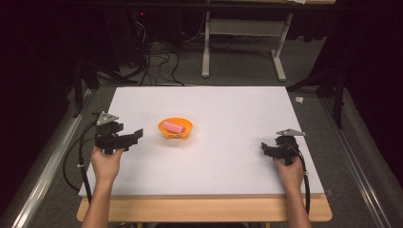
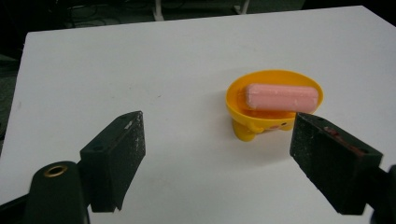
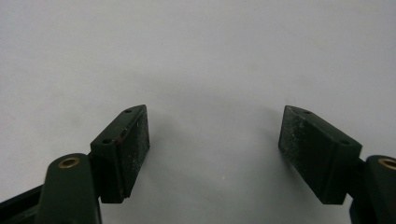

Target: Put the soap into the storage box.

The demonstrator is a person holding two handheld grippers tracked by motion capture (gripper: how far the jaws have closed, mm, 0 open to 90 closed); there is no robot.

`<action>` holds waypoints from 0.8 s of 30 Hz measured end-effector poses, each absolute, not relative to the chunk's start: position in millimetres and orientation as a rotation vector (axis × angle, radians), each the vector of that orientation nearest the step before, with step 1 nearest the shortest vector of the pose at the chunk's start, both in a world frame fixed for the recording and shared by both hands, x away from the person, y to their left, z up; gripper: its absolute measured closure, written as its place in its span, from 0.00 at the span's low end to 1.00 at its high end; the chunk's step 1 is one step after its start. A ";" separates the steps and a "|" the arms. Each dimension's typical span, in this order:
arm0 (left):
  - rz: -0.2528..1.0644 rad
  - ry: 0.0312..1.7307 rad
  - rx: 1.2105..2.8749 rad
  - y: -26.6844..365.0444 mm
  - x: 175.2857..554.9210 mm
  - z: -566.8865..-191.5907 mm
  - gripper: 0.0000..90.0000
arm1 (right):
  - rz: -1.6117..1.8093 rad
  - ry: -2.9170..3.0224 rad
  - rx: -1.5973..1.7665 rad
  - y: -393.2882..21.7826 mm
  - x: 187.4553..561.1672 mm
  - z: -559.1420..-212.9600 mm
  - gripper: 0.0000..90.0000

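Observation:
A small orange bowl (image 1: 175,128) on short feet stands near the middle of the white board, with a pink bar (image 1: 173,127) lying in it. In the left gripper view the bowl (image 2: 243,116) and the pink bar (image 2: 281,96) sit just beyond the jaws, toward the right one. My left gripper (image 1: 138,134) is open, a short way left of the bowl and apart from it, jaws empty (image 2: 217,154). My right gripper (image 1: 263,148) rests open near the board's right side, with bare white surface between its jaws (image 3: 215,149).
The white board (image 1: 214,166) lies on a wooden table (image 1: 204,209) whose front edge shows below it. Cables (image 1: 71,161) trail from both grippers. Behind the board are a white frame's legs (image 1: 206,47) and floor cables (image 1: 157,61). Metal rails (image 1: 43,175) run along both sides.

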State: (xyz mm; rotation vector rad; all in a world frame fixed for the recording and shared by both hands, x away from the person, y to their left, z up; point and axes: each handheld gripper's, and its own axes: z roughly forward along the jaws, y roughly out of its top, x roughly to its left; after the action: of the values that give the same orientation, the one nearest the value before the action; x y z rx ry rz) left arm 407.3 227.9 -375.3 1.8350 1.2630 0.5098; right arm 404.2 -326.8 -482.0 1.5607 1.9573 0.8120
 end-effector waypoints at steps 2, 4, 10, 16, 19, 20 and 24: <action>0.510 1.265 1.832 229.1 406.6 -376.1 0.21 | 0.812 1.957 1.561 -326.8 404.2 -482.0 0.28; 0.505 1.271 1.827 231.4 405.0 -377.4 0.21 | 0.812 1.958 1.559 -326.9 404.3 -482.0 0.28; 0.502 1.285 1.808 239.2 400.5 -382.0 0.21 | 0.812 1.957 1.560 -326.8 404.2 -482.0 0.28; 0.501 1.294 1.795 244.3 398.3 -386.9 0.22 | 0.812 1.955 1.560 -326.7 404.2 -482.1 0.28; 0.495 1.306 1.794 247.1 397.5 -390.4 0.22 | 0.811 1.957 1.560 -326.8 404.2 -481.9 0.28; 0.495 1.306 1.794 247.1 397.5 -390.4 0.22 | 0.811 1.957 1.560 -326.8 404.2 -481.9 0.28; 0.491 1.318 1.799 250.0 396.6 -395.0 0.22 | 0.812 1.956 1.559 -326.6 404.2 -482.1 0.28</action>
State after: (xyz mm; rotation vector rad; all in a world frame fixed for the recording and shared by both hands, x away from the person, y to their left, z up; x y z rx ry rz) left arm 396.6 250.0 -395.0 1.7987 1.3181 0.4909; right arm 404.2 -326.6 -482.1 1.5591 1.9557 0.8122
